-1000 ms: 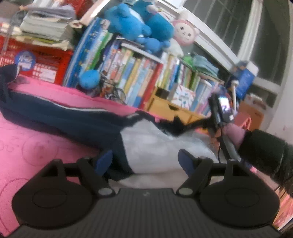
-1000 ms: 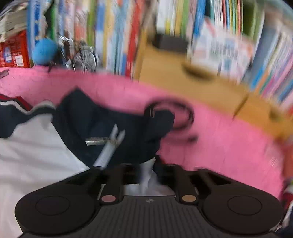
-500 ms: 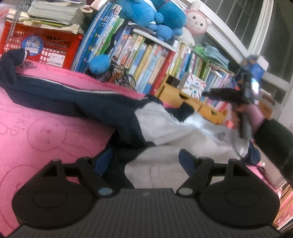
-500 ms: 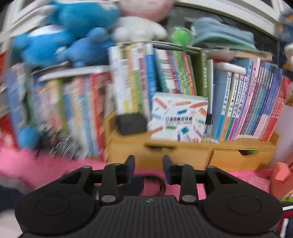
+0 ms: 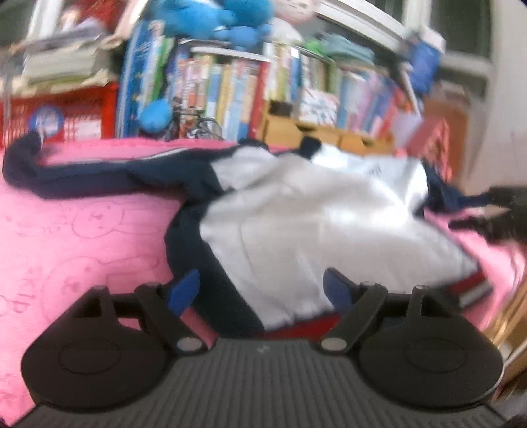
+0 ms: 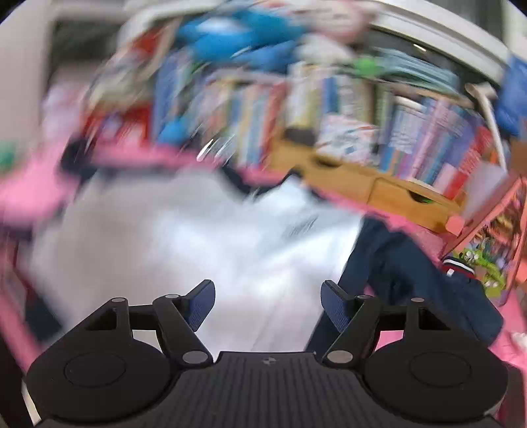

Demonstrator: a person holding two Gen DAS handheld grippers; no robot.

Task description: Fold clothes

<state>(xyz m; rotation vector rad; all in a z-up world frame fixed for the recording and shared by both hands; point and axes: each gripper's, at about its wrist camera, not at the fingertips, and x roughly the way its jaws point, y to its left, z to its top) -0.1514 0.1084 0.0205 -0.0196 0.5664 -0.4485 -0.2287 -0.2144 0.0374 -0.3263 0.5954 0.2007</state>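
Observation:
A white jacket (image 5: 313, 210) with navy sleeves and a red hem lies spread on the pink blanket (image 5: 82, 230). Its left navy sleeve (image 5: 98, 168) stretches out to the far left. My left gripper (image 5: 262, 289) is open and empty, just above the jacket's lower left side. My right gripper (image 6: 266, 303) is open and empty above the jacket's white body (image 6: 197, 237), with the right navy sleeve (image 6: 402, 280) lying to its right. The right wrist view is heavily blurred. In the left wrist view the other gripper shows dark at the far right (image 5: 494, 217).
A row of books (image 5: 263, 85) and blue plush toys (image 5: 210, 19) stand behind the blanket. A red crate (image 5: 66, 112) is at the back left. A wooden drawer box (image 6: 378, 187) sits at the back right.
My right gripper let go of the jacket's collar, opened wide and pulled back to the right. The jacket now lies flatter. My left gripper stayed open and drew back.

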